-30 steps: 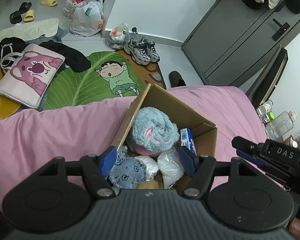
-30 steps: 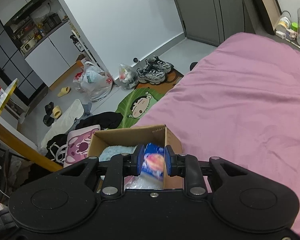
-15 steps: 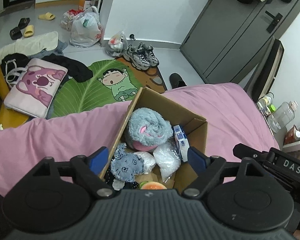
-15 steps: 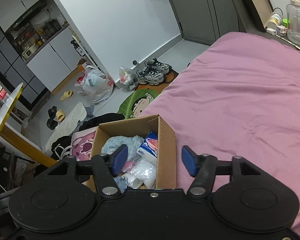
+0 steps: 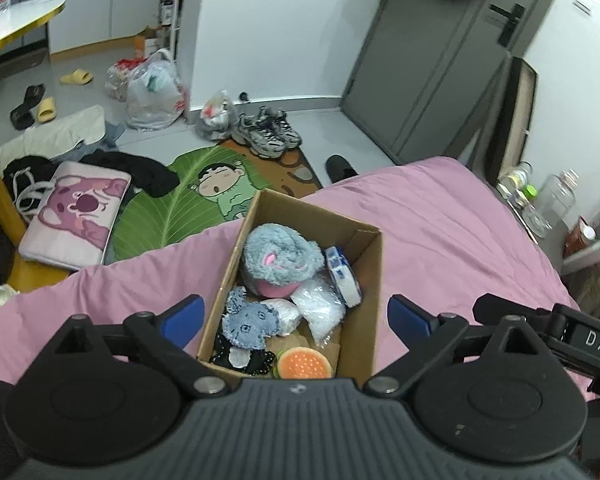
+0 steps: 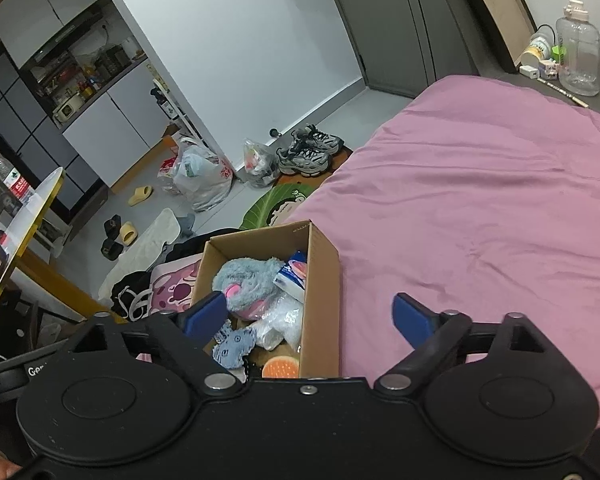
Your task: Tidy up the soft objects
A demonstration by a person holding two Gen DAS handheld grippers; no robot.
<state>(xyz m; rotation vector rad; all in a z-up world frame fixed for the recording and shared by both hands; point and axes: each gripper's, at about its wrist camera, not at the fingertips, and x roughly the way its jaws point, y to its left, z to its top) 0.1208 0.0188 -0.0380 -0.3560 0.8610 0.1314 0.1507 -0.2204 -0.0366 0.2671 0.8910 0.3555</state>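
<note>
I have both grippers raised with their fingers pointing forward and down. My left gripper [image 5: 296, 316] has its blue-padded jaws spread wide with nothing between them. My right gripper [image 6: 310, 316] is likewise spread wide and holds nothing. In the left wrist view, the right gripper's black body [image 5: 556, 332] shows at the right edge, close beside the left one.

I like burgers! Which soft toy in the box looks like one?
The round orange burger toy at the near end of the cardboard box; the others are grey-blue and fluffy.
</note>
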